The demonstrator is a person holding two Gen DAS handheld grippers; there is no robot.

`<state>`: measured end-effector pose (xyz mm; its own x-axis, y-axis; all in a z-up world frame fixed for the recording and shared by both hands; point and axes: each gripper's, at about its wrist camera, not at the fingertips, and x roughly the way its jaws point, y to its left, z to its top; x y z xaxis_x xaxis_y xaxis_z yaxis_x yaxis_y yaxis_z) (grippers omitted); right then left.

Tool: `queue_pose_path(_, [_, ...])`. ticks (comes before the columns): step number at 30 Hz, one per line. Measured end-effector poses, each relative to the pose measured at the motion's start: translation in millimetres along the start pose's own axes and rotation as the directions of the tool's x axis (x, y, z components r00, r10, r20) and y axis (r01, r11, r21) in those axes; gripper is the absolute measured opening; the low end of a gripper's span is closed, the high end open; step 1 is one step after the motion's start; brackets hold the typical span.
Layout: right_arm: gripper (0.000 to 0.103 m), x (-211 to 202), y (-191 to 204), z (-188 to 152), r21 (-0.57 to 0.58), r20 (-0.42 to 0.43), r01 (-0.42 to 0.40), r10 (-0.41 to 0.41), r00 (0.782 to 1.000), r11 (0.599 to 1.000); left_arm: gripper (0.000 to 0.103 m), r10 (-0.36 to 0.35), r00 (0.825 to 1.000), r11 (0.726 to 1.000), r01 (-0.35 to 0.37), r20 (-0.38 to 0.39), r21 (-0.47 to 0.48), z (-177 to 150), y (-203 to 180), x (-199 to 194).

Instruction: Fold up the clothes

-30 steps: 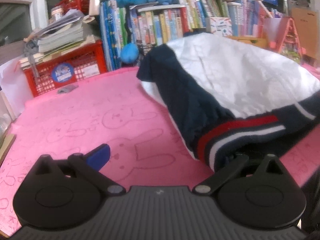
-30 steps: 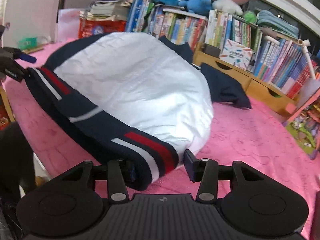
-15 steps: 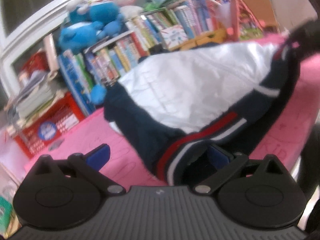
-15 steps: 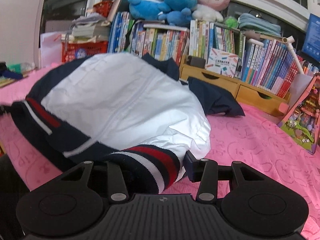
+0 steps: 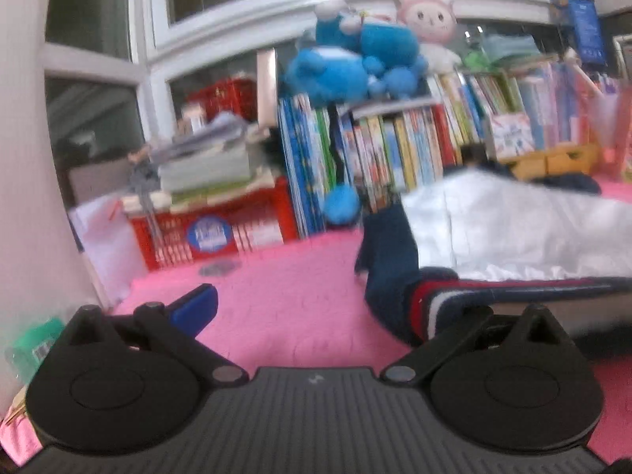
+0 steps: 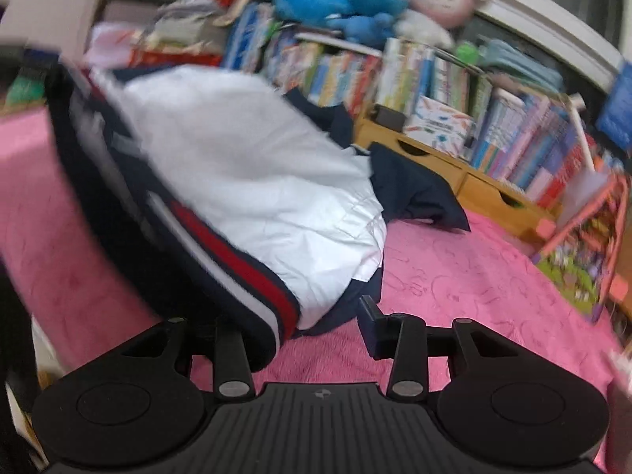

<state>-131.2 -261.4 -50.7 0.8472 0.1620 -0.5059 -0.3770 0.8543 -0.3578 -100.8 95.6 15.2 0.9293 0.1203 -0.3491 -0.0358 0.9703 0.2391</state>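
The jacket (image 6: 252,181), white with a navy hem striped red and white, lies on the pink table (image 5: 284,276), its far part near the bookshelf (image 5: 395,150). A second ago the hem hung raised between both tools; it now sits low, stretched just above the table. The left tool (image 5: 328,312) and right tool (image 6: 304,335) both stand wide, the hem (image 5: 513,288) draped over one finger of each. Judgement: the hem is being carried to complete or reposition a fold.

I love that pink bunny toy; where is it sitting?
The pink bunny toy sits on top of the row of books at the back, just right of the blue plush toys, in both views.
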Motion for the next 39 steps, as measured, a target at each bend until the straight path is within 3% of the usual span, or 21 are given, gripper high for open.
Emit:
queue_pose_path(3, [0.047, -13, -6, -1, -0.069, 0.0, 0.03, -0.03, 1.0, 0.997, 0.103, -0.073, 0.993, 0.997, 0.076, -0.09, 0.026, -17, -1, -8])
queue_pose_path(6, [0.052, -13, -18, -1, -0.088, -0.066, 0.022, -0.028, 0.997, 0.996, 0.103, -0.184, 0.97, 0.981, 0.192, -0.159, 0.034, -34, -8, -12])
queue_pose_path(8, [0.051, -13, -21, 0, -0.073, -0.113, -0.035, 0.026, 0.993, 0.997, 0.102, -0.28, 0.944, 0.958, 0.286, -0.173, 0.007, -37, -7, -14])
queue_pose_path(12, [0.051, -31, -32, 13, 0.023, -0.079, -0.265, 0.266, 0.961, 0.964, 0.103, -0.461, 0.873, 0.887, 0.459, -0.156, -0.053, -29, 10, -22])
queue_pose_path(16, [0.061, -46, -45, 30, 0.042, -0.018, -0.419, 0.42, 0.907, 0.907, 0.103, -0.544, 0.827, 0.838, 0.543, -0.143, -0.051, -23, 30, -32])
queue_pose_path(18, [0.063, -53, -54, 42, 0.04, 0.037, -0.443, 0.442, 0.896, 0.896, 0.103, -0.571, 0.809, 0.82, 0.57, -0.137, -0.052, -22, 37, -36])
queue_pose_path(19, [0.068, -54, -60, 47, 0.043, 0.064, -0.456, 0.453, 0.889, 0.889, 0.103, -0.581, 0.803, 0.813, 0.58, -0.133, -0.049, -21, 39, -39])
queue_pose_path(20, [0.071, -56, -67, 53, 0.048, 0.091, -0.47, 0.464, 0.881, 0.882, 0.103, -0.583, 0.804, 0.812, 0.583, -0.114, -0.043, -19, 41, -42])
queue_pose_path(23, [0.081, -47, -84, 75, 0.055, 0.18, -0.416, 0.401, 0.898, 0.908, 0.103, -0.583, 0.812, 0.812, 0.581, -0.026, -0.065, -6, 47, -38])
queue_pose_path(25, [0.085, -16, -76, 90, 0.097, 0.174, -0.398, 0.378, 0.909, 0.912, 0.103, -0.564, 0.825, 0.818, 0.564, 0.037, -0.112, 5, 46, -29])
queue_pose_path(29, [0.082, 52, -58, 119, 0.186, 0.147, -0.362, 0.338, 0.93, 0.914, 0.103, -0.436, 0.899, 0.882, 0.436, 0.04, -0.178, 18, 20, 14])
queue_pose_path(31, [0.07, 85, -50, 134, 0.23, 0.132, -0.342, 0.318, 0.939, 0.911, 0.103, -0.396, 0.918, 0.907, 0.389, -0.013, -0.163, 15, 4, 35])
queue_pose_path(33, [0.063, 119, -41, 149, 0.273, 0.116, -0.32, 0.299, 0.947, 0.907, 0.103, -0.386, 0.917, 0.919, 0.373, -0.098, -0.131, 7, -10, 52])
queue_pose_path(36, [0.052, 170, -27, 172, 0.336, 0.091, -0.286, 0.272, 0.958, 0.897, 0.103, -0.399, 0.896, 0.917, 0.388, -0.195, -0.091, -8, -19, 63])
queue_pose_path(39, [0.052, 180, -1, 156, 0.24, 0.009, -0.276, 0.283, 0.959, 0.93, 0.103, -0.426, 0.871, 0.903, 0.424, -0.246, -0.063, -23, -20, 65])
